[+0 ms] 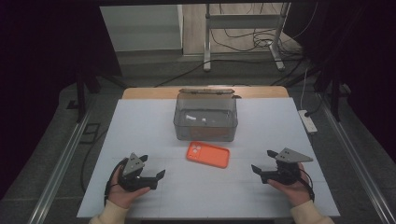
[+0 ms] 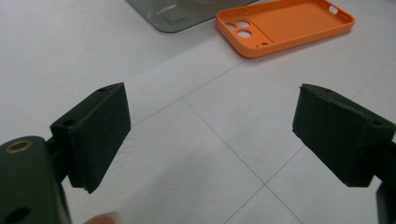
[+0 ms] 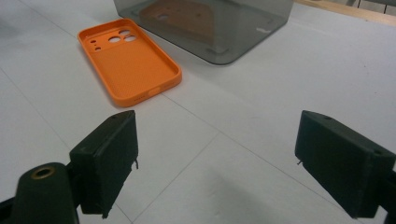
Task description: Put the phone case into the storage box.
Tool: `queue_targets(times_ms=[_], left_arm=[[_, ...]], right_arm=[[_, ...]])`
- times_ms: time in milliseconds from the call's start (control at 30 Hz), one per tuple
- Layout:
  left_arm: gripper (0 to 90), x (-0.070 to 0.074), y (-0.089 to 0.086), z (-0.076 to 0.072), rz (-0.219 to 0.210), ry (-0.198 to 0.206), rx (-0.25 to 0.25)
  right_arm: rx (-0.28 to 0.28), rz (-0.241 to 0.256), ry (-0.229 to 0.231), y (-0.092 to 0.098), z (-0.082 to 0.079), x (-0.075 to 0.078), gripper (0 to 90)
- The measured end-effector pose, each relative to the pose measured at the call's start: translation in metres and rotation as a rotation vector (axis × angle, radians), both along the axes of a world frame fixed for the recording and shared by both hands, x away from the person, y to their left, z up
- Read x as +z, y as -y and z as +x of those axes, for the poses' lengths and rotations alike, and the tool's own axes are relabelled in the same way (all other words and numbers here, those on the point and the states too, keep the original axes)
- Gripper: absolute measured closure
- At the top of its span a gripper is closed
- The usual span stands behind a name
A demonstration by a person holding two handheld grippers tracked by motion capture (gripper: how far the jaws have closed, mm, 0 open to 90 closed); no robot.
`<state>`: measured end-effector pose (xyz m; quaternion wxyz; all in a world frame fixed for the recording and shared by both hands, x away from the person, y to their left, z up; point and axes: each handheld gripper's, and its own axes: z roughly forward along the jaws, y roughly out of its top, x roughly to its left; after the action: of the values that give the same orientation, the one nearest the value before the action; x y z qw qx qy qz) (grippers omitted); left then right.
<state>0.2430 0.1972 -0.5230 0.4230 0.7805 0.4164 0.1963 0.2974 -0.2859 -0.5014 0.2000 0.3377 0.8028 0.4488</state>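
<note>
An orange phone case lies inside-up on the white table, just in front of a clear grey plastic box whose lid is tipped back. The case sits ahead and to the right in the left gripper view, and the case is ahead and to the left in the right gripper view. My left gripper rests near the table's front left, open and holding nothing. My right gripper rests near the front right, also open with nothing between its jaws. Both are well apart from the case.
The white table top has thin grid lines. A wooden strip shows at its far edge. A white power strip lies off the right side. Metal stand legs and cables are on the floor beyond.
</note>
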Motion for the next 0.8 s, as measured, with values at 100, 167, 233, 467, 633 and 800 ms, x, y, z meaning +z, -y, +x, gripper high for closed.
queue_targets(times_ms=[100, 167, 233, 467, 633, 800], left_arm=[[11.6, -0.0003, 0.0001, 0.0001, 0.001, -0.002, 0.0], [11.6, 0.0001, 0.0, -0.0001, 0.0, 0.0, 0.0], [11.6, 0.0003, 0.0001, -0.0001, -0.001, 0.002, 0.002], [11.6, 0.0001, 0.0011, 0.001, -0.001, 0.002, -0.005], [11.6, 0.0003, 0.0017, 0.0018, 0.001, 0.005, -0.005], [11.6, 0.0006, 0.0024, 0.0013, 0.005, 0.011, -0.009]], right_arm=[[0.0, -0.003, -0.001, 0.0005, 0.0, 0.0001, 13.7], [0.0, -0.003, -0.002, 0.0004, -0.0002, 0.0001, 13.8], [0.002, -0.002, -0.006, 0.0, -0.0006, -0.0001, 13.9], [0.005, -0.01, -0.012, 0.0001, -0.0023, -0.0003, 14.0], [0.01, -0.006, -0.017, 0.0012, -0.0029, -0.0008, 13.9], [0.006, 0.003, -0.022, 0.0011, -0.0039, -0.0004, 13.9]])
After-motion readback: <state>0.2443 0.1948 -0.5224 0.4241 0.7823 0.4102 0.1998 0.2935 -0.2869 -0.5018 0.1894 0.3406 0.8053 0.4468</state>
